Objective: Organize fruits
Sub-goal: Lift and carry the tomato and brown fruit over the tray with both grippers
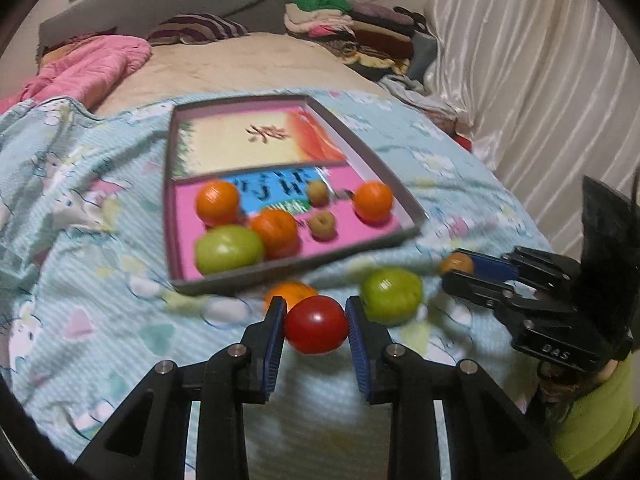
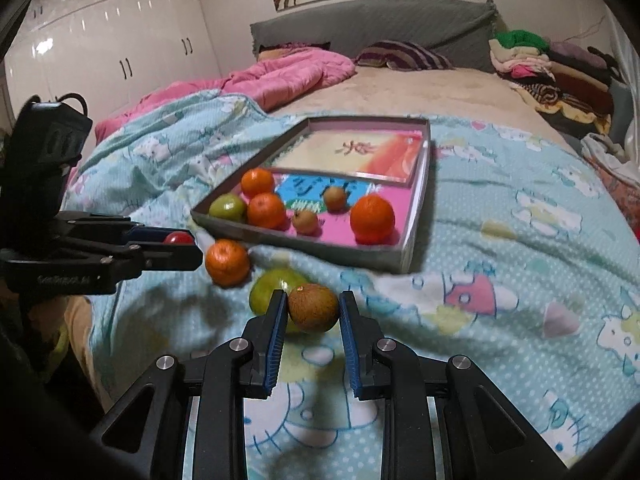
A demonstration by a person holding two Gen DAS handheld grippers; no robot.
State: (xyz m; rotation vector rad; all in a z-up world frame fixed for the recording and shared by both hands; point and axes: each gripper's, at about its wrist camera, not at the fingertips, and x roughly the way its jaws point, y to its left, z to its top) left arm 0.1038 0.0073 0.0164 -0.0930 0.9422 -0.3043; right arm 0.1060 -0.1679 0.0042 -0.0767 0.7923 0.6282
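Note:
My left gripper (image 1: 316,322) is shut on a red tomato (image 1: 316,325) just above the blanket, in front of the grey tray (image 1: 408,204). My right gripper (image 2: 313,312) is shut on a brown fruit (image 2: 313,307), also in front of the tray (image 2: 418,216). An orange (image 2: 227,262) and a green apple (image 2: 276,286) lie loose on the blanket between the grippers. The tray's near pink section holds three oranges, a green apple (image 1: 228,249) and two small brown fruits. In the left wrist view the right gripper (image 1: 464,270) shows at the right; in the right wrist view the left gripper (image 2: 182,246) shows at the left.
The tray lies on a light blue cartoon blanket (image 2: 500,240) on a bed. Its far section holds a printed card (image 2: 360,152). A pink quilt (image 2: 280,76) and a striped pillow (image 2: 404,56) lie behind. Folded clothes (image 2: 552,64) are stacked at the far right. White curtains (image 1: 540,60) hang right.

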